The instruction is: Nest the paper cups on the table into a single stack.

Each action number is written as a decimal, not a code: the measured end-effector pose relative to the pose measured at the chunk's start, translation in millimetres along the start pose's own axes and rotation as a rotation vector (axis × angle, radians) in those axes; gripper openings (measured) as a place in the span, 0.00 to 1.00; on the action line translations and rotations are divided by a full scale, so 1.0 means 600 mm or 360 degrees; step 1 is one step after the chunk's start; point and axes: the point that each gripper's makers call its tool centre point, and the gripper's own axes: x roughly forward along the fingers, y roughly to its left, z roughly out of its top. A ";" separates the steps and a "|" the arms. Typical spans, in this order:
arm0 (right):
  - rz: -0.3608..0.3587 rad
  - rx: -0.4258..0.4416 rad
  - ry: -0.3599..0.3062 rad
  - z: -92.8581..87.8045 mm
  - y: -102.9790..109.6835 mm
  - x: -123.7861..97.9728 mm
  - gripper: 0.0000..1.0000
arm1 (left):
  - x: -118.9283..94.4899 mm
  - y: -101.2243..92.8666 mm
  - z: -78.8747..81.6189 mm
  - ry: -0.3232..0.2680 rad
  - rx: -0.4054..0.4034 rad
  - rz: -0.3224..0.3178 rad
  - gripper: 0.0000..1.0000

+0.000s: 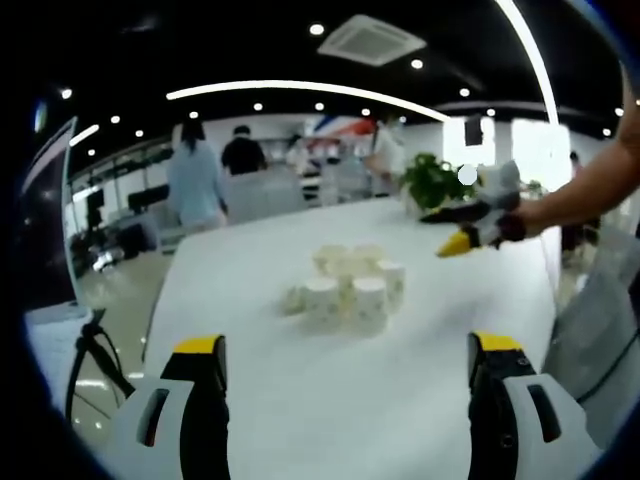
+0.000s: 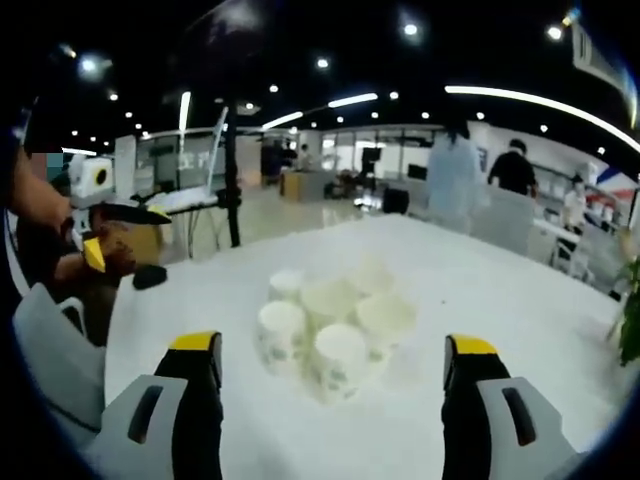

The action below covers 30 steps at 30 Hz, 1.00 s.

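Several white paper cups (image 1: pixel 350 288) stand close together in a cluster in the middle of the white table (image 1: pixel 300 400), some with the mouth up, some upside down. In the left gripper view my left gripper (image 1: pixel 347 346) is open, jaws wide apart, short of the cups. My right gripper (image 1: pixel 462 228), held in a hand, hovers above the table to the right of them. In the right gripper view the cups (image 2: pixel 330 325) sit just ahead of my open right gripper (image 2: pixel 332 345). There the left gripper (image 2: pixel 105 235) is at the far left, beside the table edge.
A potted plant (image 1: pixel 432 180) stands at the table's far end. Several people (image 1: pixel 195 180) stand beyond it in an open office. A black tripod (image 1: pixel 88 352) stands off the table's left side. A grey seat (image 2: pixel 50 350) is by the near edge.
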 end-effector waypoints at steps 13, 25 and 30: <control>0.0003 0.0034 0.0003 -0.009 -0.004 0.046 0.86 | -0.004 0.019 -0.003 0.0011 -0.0007 0.0025 0.98; -0.0026 0.0055 0.0035 -0.038 -0.016 0.080 0.75 | -0.002 0.026 -0.015 0.0055 0.0003 0.0001 0.98; -0.0042 0.0095 0.0058 -0.058 -0.019 0.091 0.71 | -0.004 0.028 -0.020 0.0070 0.0013 -0.0006 0.98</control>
